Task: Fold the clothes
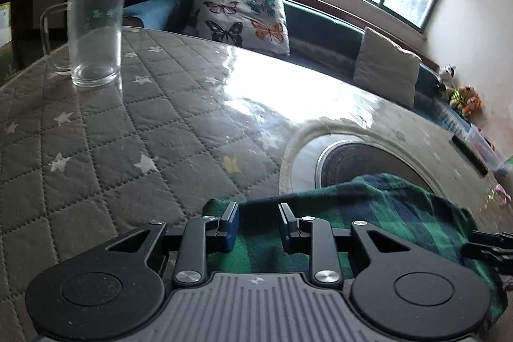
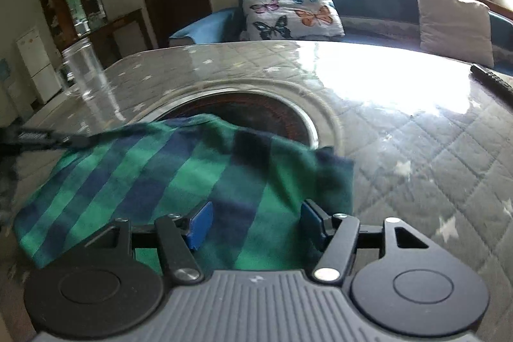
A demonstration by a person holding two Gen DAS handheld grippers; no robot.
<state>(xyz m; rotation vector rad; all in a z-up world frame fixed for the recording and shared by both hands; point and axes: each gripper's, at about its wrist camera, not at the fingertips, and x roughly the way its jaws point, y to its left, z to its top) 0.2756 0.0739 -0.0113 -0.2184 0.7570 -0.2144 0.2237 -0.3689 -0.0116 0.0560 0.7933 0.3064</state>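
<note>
- I see a living room with a bright window and a sofa behind my desk (image 1: 134, 130), which wears a quilted grey cover under clear plastic.
- Far left, a glass mug (image 1: 96, 31) stands well clear of the work.
- My left tool (image 1: 258, 225) hangs released over the plaid cloth's near edge, pads apart, likely lining up a pinch.
- The green-and-blue plaid cloth (image 2: 179, 172) lies mid-desk, partly over a round inset.
- My right tool (image 2: 256, 225) is released too, jaws wide astride the cloth.

Cloth (image 2: 179, 169) on table (image 2: 416, 143), glass (image 1: 96, 31) perhaps left.
</note>
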